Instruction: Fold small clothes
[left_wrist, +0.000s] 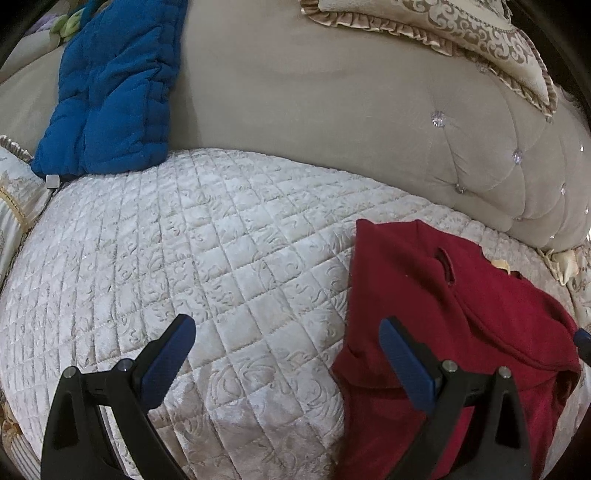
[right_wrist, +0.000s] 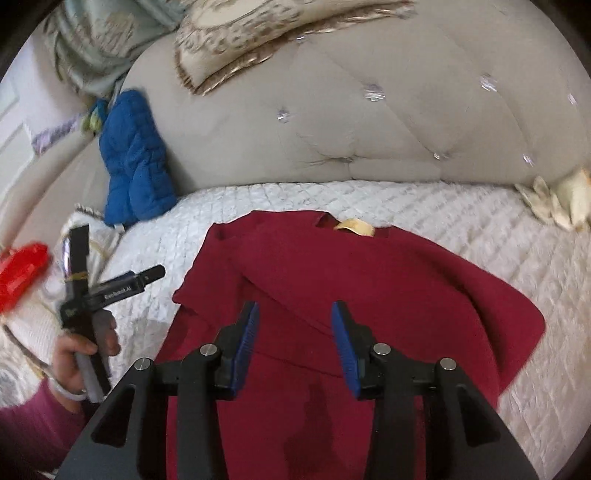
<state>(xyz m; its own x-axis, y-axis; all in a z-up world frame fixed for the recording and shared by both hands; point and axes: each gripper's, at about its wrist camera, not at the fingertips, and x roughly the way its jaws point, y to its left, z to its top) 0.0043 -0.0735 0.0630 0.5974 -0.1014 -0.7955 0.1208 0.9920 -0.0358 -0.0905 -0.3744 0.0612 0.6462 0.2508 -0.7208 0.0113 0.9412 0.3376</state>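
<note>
The dark red garment is lying on the quilted white seat cover, its neckline with the tan label pointing toward the tufted beige backrest and its long axis running from that backrest down toward you; one side is lying folded over the body, leaving a diagonal edge across the front. You are holding the right gripper directly over the lower middle of the garment with its blue-padded fingers standing apart and nothing between them; whether the tips are touching the cloth cannot be told. You are keeping the left gripper spread wide and carrying nothing, its one finger over the bare cover and its other over the garment's edge farthest from the backrest's buttoned end. Your left hand, in a pink sleeve, is wrapping around the handle of that tool, beside the garment. A blue quilted jacket is leaning against the backrest, well apart from the garment, and a patterned frilled cushion is resting on top of the backrest.
</note>
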